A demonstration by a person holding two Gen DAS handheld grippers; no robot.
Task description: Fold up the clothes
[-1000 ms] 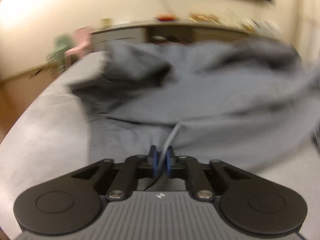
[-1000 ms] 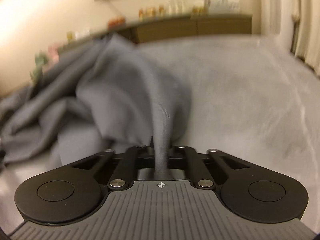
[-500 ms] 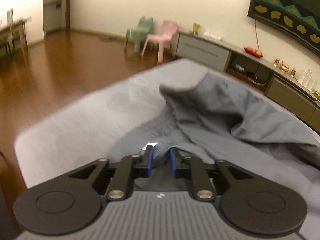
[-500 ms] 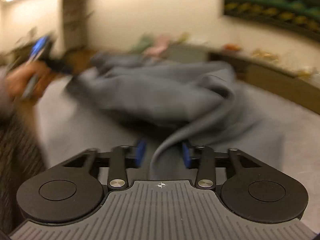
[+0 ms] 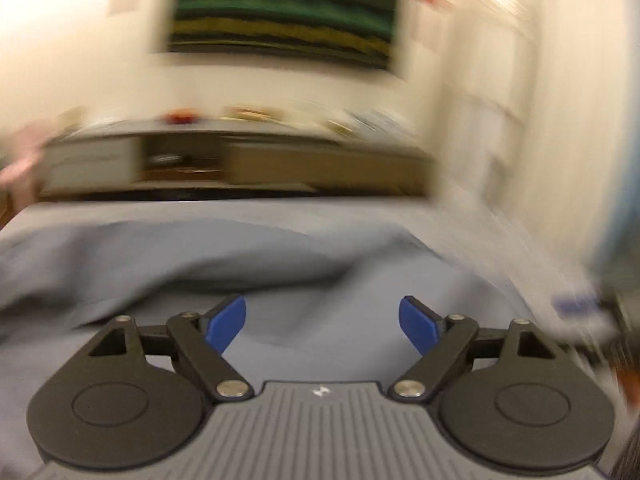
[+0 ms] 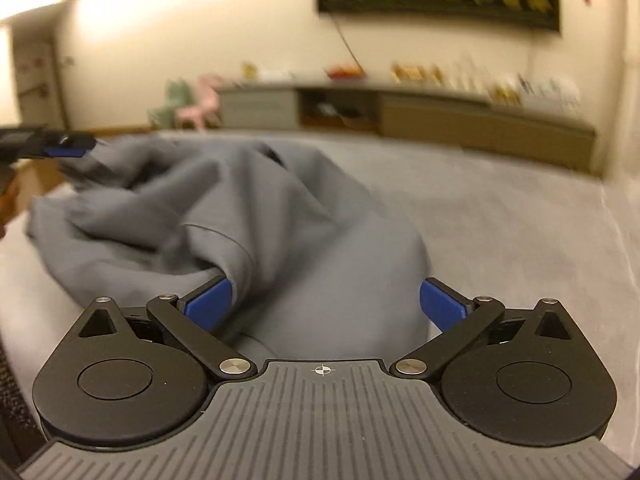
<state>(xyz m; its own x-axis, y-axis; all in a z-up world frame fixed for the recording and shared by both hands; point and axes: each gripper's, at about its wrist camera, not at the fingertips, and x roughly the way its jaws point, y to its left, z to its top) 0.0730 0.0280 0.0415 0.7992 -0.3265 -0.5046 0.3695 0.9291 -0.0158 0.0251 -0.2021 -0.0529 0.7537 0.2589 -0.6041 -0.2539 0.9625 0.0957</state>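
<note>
Right hand-held gripper (image 6: 323,306) jaws opening, garment (image 6: 248,216) loose between them; left hand-held gripper (image 5: 322,322) opening too. Release step. Next: regrasp an edge to spread it flat

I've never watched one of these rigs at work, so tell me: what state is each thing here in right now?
Left gripper: jaws opening, pads wide, nothing pinched.
Right gripper: jaws opening, cloth lies between the pads, not pressed.
Grey garment: crumpled in a heap, not folded, lying on the bed.
Bed: covered with a pale grey sheet.
</note>
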